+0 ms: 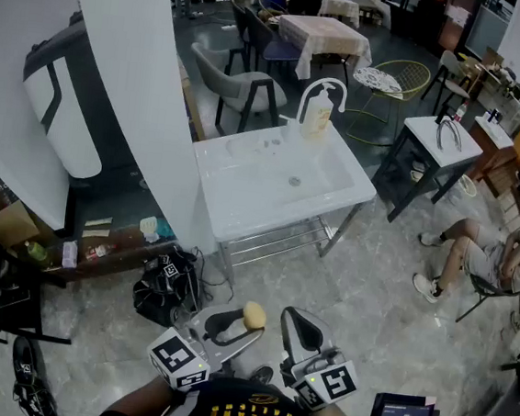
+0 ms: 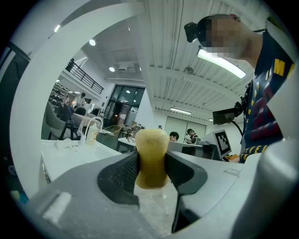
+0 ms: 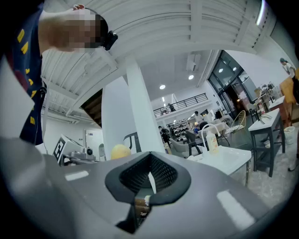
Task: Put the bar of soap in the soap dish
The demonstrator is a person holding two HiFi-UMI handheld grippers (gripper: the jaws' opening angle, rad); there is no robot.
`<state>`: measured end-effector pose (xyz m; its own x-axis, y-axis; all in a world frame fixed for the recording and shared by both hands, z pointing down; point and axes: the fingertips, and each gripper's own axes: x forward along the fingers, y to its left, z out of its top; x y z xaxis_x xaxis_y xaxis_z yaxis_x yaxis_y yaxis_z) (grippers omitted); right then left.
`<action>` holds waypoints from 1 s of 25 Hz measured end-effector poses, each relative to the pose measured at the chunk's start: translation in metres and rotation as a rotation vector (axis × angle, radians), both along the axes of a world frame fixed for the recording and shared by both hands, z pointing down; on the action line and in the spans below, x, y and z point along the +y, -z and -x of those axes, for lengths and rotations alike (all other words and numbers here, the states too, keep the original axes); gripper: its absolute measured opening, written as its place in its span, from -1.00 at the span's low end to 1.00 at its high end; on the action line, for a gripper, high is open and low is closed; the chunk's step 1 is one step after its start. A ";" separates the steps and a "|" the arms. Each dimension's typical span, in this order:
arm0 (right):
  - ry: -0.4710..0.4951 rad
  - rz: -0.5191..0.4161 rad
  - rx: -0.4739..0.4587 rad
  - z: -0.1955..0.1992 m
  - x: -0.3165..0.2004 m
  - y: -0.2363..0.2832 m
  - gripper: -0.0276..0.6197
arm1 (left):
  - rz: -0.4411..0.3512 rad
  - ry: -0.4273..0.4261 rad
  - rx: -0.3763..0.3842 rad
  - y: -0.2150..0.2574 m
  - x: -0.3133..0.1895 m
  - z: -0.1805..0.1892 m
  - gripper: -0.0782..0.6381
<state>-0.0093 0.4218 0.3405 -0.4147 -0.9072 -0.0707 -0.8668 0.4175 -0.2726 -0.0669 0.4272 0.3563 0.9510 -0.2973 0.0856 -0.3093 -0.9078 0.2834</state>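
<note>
A yellowish bar of soap (image 1: 254, 316) stands upright between the jaws of my left gripper (image 1: 248, 323), low in the head view above the floor. The left gripper view shows the left gripper (image 2: 152, 161) shut on the soap (image 2: 151, 158) around its middle. My right gripper (image 1: 297, 334) is just to the right, shut and holding nothing, and in its own view the right gripper (image 3: 150, 158) has its tips together. A white sink (image 1: 242, 205) stands ahead, apart from both grippers. Small pale items (image 1: 271, 143) lie on its back ledge; I cannot tell which is the soap dish.
A pump bottle (image 1: 318, 114) and an arched tap (image 1: 326, 88) stand at the sink's back. A white column (image 1: 135, 79) rises on the left and a black bag (image 1: 164, 289) lies on the floor. Chairs and tables fill the back, and a person (image 1: 481, 253) sits at the right.
</note>
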 end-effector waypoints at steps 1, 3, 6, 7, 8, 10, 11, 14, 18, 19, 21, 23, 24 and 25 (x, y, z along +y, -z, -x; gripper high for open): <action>0.011 -0.009 -0.012 0.001 0.003 0.002 -0.91 | -0.005 0.000 0.003 -0.001 0.004 -0.001 -0.28; 0.028 -0.022 -0.027 0.002 0.008 0.005 -0.91 | -0.013 0.004 0.009 -0.004 0.009 -0.003 -0.28; 0.040 -0.027 -0.029 -0.001 0.013 0.003 -0.91 | -0.018 0.031 0.007 -0.007 0.013 -0.002 -0.28; 0.042 -0.023 -0.033 -0.002 0.014 0.003 -0.91 | -0.020 0.042 0.004 -0.008 0.013 -0.001 -0.28; 0.045 -0.019 -0.035 -0.003 0.015 0.002 -0.91 | -0.023 0.052 0.001 -0.007 0.013 -0.001 -0.28; 0.049 -0.017 -0.018 -0.007 0.018 0.000 -0.91 | -0.032 0.068 -0.004 -0.004 0.012 0.000 -0.28; 0.046 -0.013 -0.014 -0.009 0.020 -0.001 -0.91 | -0.037 0.076 -0.008 -0.002 0.011 0.000 -0.28; 0.026 -0.007 -0.055 -0.016 0.019 0.000 -0.91 | -0.042 0.104 -0.019 0.003 0.006 0.001 -0.28; 0.028 0.007 -0.057 -0.015 0.011 -0.007 -0.90 | -0.045 0.133 -0.041 0.000 -0.008 0.007 -0.28; 0.029 0.012 -0.057 -0.014 0.007 -0.009 -0.90 | -0.045 0.138 -0.044 -0.002 -0.014 0.009 -0.28; 0.023 0.026 -0.060 -0.014 -0.002 -0.013 -0.89 | -0.038 0.147 -0.046 -0.007 -0.027 0.013 -0.28; 0.009 0.041 -0.062 -0.015 -0.015 -0.017 -0.90 | -0.029 0.152 -0.038 -0.010 -0.044 0.018 -0.28; 0.001 0.046 -0.058 -0.016 -0.022 -0.019 -0.90 | -0.028 0.151 -0.031 -0.012 -0.054 0.019 -0.28; -0.008 0.048 -0.050 -0.017 -0.030 -0.020 -0.90 | -0.031 0.150 -0.027 -0.013 -0.064 0.021 -0.28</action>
